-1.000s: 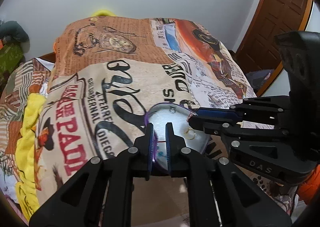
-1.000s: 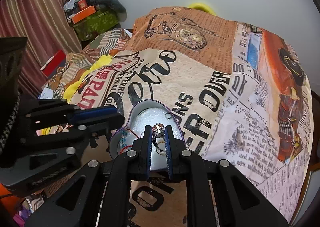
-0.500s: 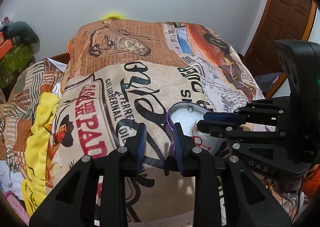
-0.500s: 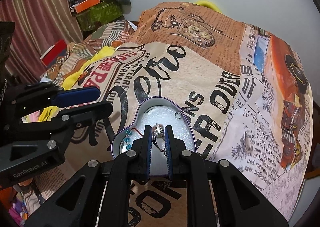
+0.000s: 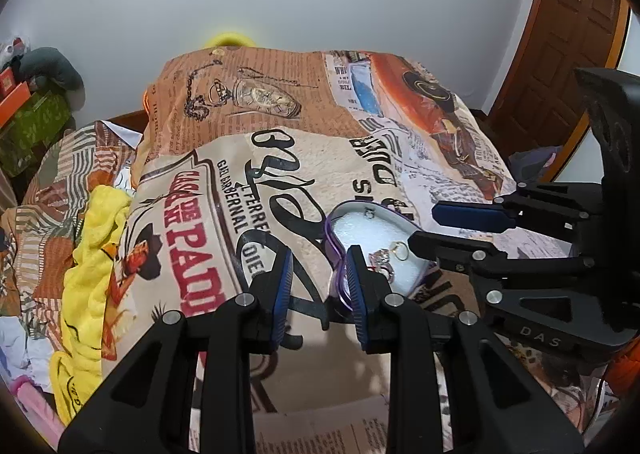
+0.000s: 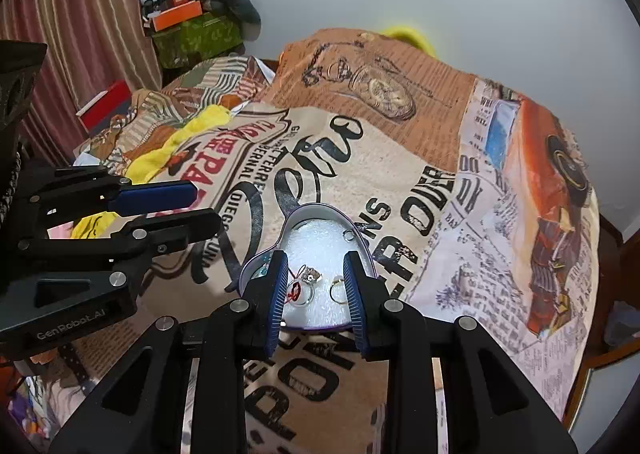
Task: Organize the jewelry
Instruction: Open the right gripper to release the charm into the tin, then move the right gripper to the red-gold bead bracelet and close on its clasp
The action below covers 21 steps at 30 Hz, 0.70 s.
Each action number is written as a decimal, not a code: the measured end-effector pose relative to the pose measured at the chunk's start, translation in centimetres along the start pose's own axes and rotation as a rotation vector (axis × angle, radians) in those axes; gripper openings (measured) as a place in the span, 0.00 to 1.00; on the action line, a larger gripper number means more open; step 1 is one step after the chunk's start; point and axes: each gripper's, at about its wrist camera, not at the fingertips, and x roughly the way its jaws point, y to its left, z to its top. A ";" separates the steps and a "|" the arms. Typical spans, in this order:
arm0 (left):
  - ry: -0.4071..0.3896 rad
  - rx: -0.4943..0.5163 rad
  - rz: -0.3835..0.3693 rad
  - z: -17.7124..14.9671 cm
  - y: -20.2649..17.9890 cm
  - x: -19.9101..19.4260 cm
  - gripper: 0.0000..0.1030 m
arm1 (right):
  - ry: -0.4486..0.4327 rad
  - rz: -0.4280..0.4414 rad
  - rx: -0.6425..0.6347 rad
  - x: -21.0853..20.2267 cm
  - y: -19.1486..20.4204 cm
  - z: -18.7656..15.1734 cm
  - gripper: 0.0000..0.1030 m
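Observation:
A purple heart-shaped jewelry box (image 6: 362,244) with white foam lining sits on the printed blanket (image 6: 400,141). Inside lie a silver stone ring (image 6: 310,277), a gold ring (image 6: 338,290) and a small silver ring (image 6: 349,234). My right gripper (image 6: 316,286) is open above the box's near end, empty, with the rings between its fingers. My left gripper (image 5: 318,284) is open just left of the box (image 5: 370,225), its right finger at the box's rim. The stone ring (image 5: 382,257) and gold ring (image 5: 400,252) also show in the left wrist view.
A yellow cloth (image 5: 94,246) lies bunched at the blanket's left. Boxes and a green bag (image 6: 196,33) stand by the striped curtain (image 6: 72,33). A wooden door (image 5: 560,53) is at the right. Each gripper shows in the other's view (image 5: 472,230) (image 6: 160,209).
My right gripper opened and released the stone ring into the box. My left gripper let go of the box's rim, opened and shifted left.

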 end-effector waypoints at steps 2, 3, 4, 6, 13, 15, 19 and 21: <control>-0.007 0.002 -0.001 -0.1 -0.3 -0.8 0.26 | -0.008 -0.003 0.002 -0.7 0.2 -0.1 0.25; -0.009 0.003 -0.001 -0.2 -0.5 -1.1 0.26 | -0.013 -0.005 0.004 -1.1 0.2 -0.3 0.25; -0.012 0.005 -0.002 -0.3 -0.7 -1.5 0.26 | -0.018 -0.007 0.007 -1.6 0.3 -0.4 0.25; -0.017 0.008 -0.002 -0.4 -1.1 -2.1 0.26 | -0.023 -0.008 0.015 -2.3 0.3 -0.6 0.25; -0.036 0.023 -0.011 -1.2 -2.5 -4.4 0.31 | -0.038 -0.015 0.056 -4.7 0.0 -1.9 0.25; -0.038 0.027 -0.019 -1.6 -3.0 -4.9 0.31 | -0.042 -0.016 0.072 -5.4 -0.2 -2.4 0.25; -0.034 0.039 -0.032 -2.4 -4.2 -5.7 0.31 | -0.045 -0.026 0.096 -6.6 -0.5 -3.6 0.25; -0.025 0.047 -0.040 -2.9 -4.8 -5.7 0.31 | -0.047 -0.034 0.105 -7.1 -0.7 -4.2 0.25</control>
